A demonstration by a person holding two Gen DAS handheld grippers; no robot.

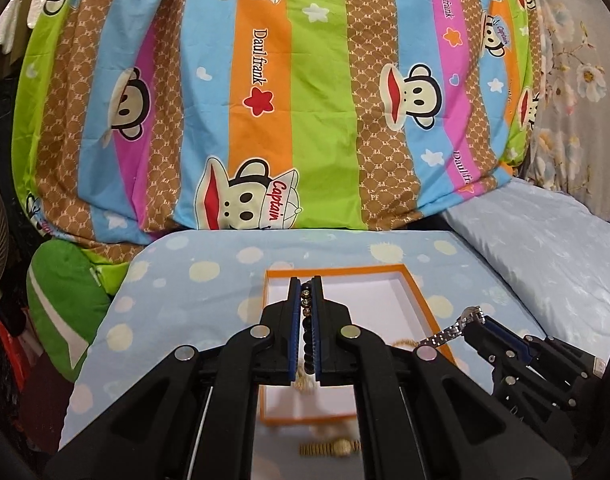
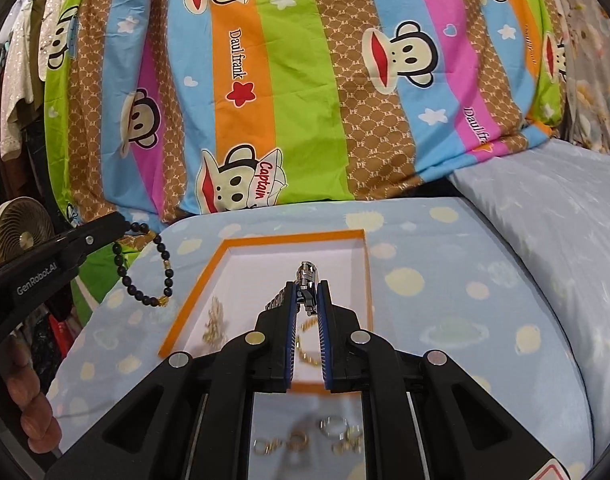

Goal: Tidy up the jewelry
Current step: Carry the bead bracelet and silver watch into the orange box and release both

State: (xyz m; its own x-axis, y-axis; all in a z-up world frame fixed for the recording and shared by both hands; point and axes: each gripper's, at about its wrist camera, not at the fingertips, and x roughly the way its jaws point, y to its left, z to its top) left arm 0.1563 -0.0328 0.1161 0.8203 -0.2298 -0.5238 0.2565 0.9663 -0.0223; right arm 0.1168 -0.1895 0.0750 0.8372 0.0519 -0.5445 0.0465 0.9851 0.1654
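Note:
An orange-rimmed white box [image 1: 401, 269] lies on the blue spotted sheet; it also shows in the right wrist view [image 2: 193, 294]. My left gripper [image 1: 306, 284] is shut on a black bead bracelet [image 1: 306, 312], held over the box; the bracelet hangs in a loop in the right wrist view [image 2: 167, 262]. My right gripper [image 2: 306, 285] is shut on a silver watch [image 2: 306, 274], above the box; the watch also shows in the left wrist view [image 1: 457, 326]. Gold chains [image 2: 213, 320] lie inside the box.
A gold watch [image 1: 337, 447] lies on the sheet in front of the box. Several rings [image 2: 333, 428] lie near the front edge. A striped monkey-print quilt [image 1: 265, 100] rises behind. A blue pillow [image 2: 553, 216] is at the right, a small fan [image 2: 23, 232] at the left.

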